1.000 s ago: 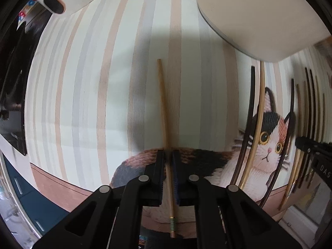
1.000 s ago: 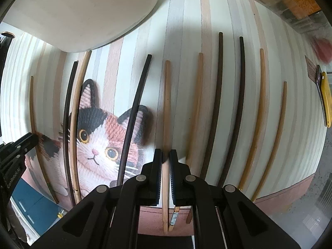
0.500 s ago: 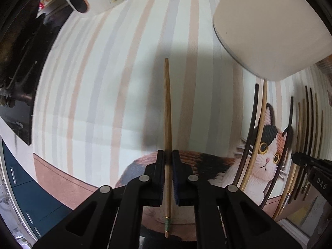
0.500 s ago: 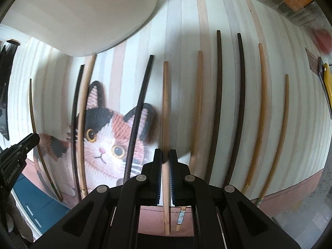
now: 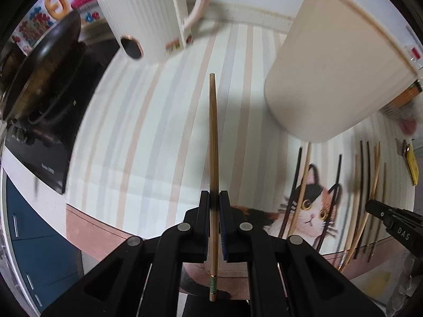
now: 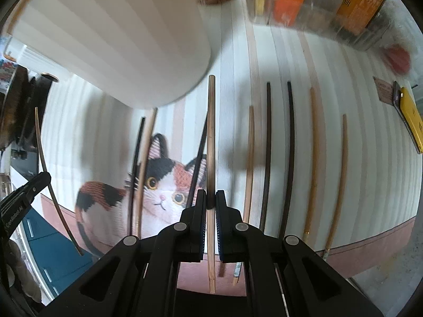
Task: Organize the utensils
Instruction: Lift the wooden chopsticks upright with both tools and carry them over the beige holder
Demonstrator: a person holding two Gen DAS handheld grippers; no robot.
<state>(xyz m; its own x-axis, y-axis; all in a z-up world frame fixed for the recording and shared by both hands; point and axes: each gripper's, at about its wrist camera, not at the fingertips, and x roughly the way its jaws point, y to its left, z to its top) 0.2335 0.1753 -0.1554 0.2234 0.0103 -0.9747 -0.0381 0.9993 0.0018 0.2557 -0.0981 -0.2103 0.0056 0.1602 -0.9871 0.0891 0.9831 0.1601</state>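
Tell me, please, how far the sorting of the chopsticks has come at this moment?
Nothing visibly finished: the beige holder's inside is hidden. In hand: the left tool is shut on one light chopstick, the right tool on another light chopstick, both off the cat mat. Left: about eight dark and light chopsticks lie on the mat.

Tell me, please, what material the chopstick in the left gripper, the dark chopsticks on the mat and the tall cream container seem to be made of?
Held chopstick: likely bamboo, matt tan with fine lengthwise grain.
Dark chopsticks: smooth, near-black; stained wood or plastic, unclear.
Cream container: matt, faintly ribbed; probably plastic, possibly ceramic.
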